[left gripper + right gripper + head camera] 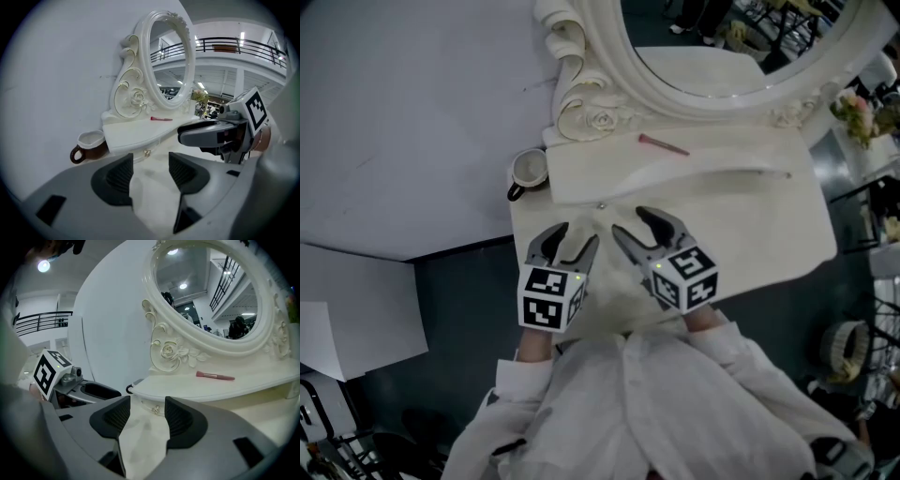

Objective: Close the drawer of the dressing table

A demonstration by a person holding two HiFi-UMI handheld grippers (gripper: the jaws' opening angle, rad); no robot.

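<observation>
Evidently left tool (575,239) and right tool (630,221) hover open, empty, just before the drawer knob (601,205), likely poised to push.

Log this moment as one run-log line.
left gripper: open, empty | right gripper: open, empty | white dressing-table drawer's small shiny knob: untouched
</observation>
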